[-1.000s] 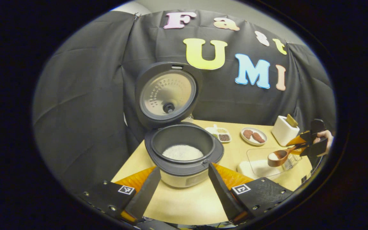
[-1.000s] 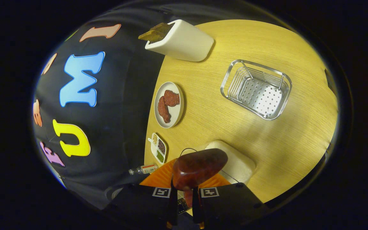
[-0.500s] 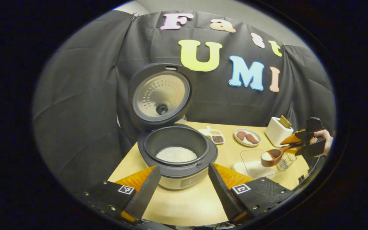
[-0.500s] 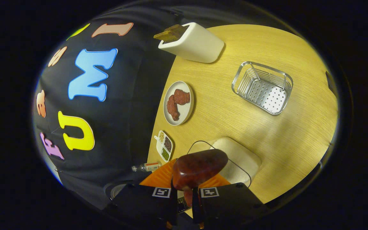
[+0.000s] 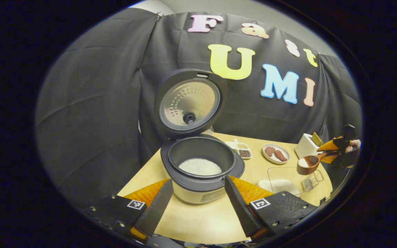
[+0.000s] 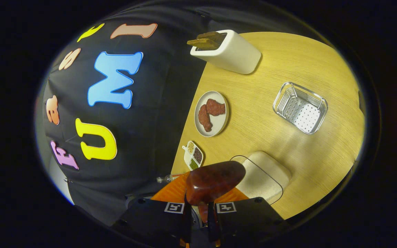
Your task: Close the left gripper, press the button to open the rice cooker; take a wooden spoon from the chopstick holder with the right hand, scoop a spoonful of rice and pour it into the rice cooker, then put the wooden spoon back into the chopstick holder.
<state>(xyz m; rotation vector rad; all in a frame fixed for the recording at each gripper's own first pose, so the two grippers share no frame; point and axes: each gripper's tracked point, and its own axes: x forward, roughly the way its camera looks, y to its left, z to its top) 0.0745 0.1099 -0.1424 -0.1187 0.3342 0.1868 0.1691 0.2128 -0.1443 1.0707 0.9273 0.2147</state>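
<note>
The rice cooker (image 5: 198,195) stands with its lid (image 5: 189,103) up and white rice lying in its pot. My left gripper (image 5: 198,182) is open in front of it, a finger on either side of its front, touching nothing. Far right, my right gripper (image 5: 339,151) is shut on the wooden spoon (image 5: 309,164), whose bowl carries rice above the clear rice container (image 5: 281,184). In the right gripper view the spoon (image 6: 215,180) juts out from my right gripper (image 6: 198,206) over the rice container (image 6: 261,173). The white chopstick holder (image 6: 231,52) stands at the table's far side.
A plate of meat (image 6: 211,113), a small divided dish (image 6: 193,155) and a small bottle (image 6: 167,178) sit along the cloth wall. A metal wire basket (image 6: 300,112) stands beside the rice container. The tabletop (image 5: 198,220) in front of the cooker is bare wood.
My right gripper has lifted the loaded spoon higher above the rice container. The left gripper's view has drifted slightly; its fingers stay open.
</note>
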